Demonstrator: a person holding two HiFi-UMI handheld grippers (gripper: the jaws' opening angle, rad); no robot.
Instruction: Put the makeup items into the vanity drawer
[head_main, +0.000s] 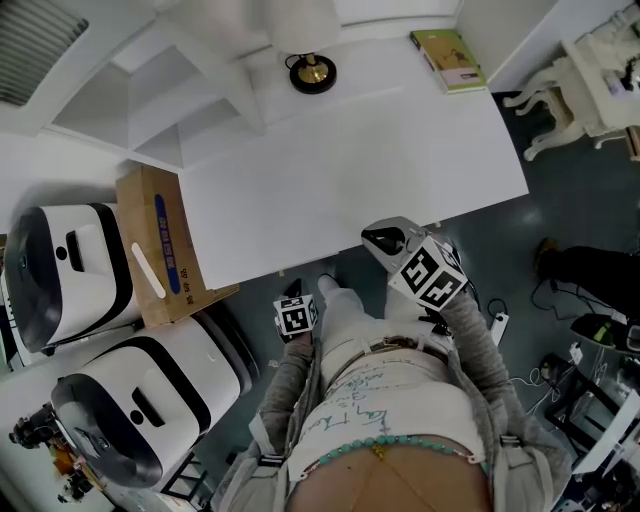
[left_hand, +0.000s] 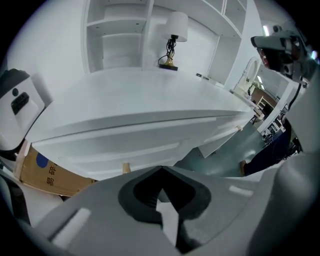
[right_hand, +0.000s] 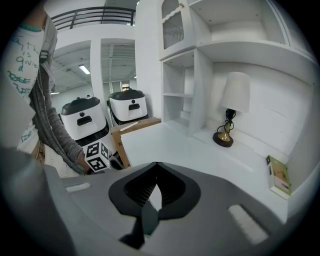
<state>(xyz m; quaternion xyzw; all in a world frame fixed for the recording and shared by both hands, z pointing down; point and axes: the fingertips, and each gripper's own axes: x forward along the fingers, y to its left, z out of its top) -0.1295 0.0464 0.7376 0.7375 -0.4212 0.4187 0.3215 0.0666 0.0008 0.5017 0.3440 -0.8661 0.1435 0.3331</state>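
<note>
No makeup item shows in any view. The white vanity table (head_main: 350, 170) fills the middle of the head view. Its drawer front (left_hand: 125, 145) sits shut under the tabletop, with a small tan knob (left_hand: 126, 167) low on it. My left gripper (head_main: 291, 290) hangs below the table's near edge, pointing at that drawer front (left_hand: 161, 169); its jaws are shut and hold nothing. My right gripper (head_main: 385, 240) is higher, at the table's near edge, and looks across the tabletop (right_hand: 156, 164). It is shut too, with nothing in it.
A lamp (head_main: 310, 60) stands at the back of the table and a green book (head_main: 448, 60) lies at its far right corner. An open cardboard box (head_main: 160, 250) and two white machines (head_main: 70, 270) stand at the left. White shelves (right_hand: 190, 100) rise behind.
</note>
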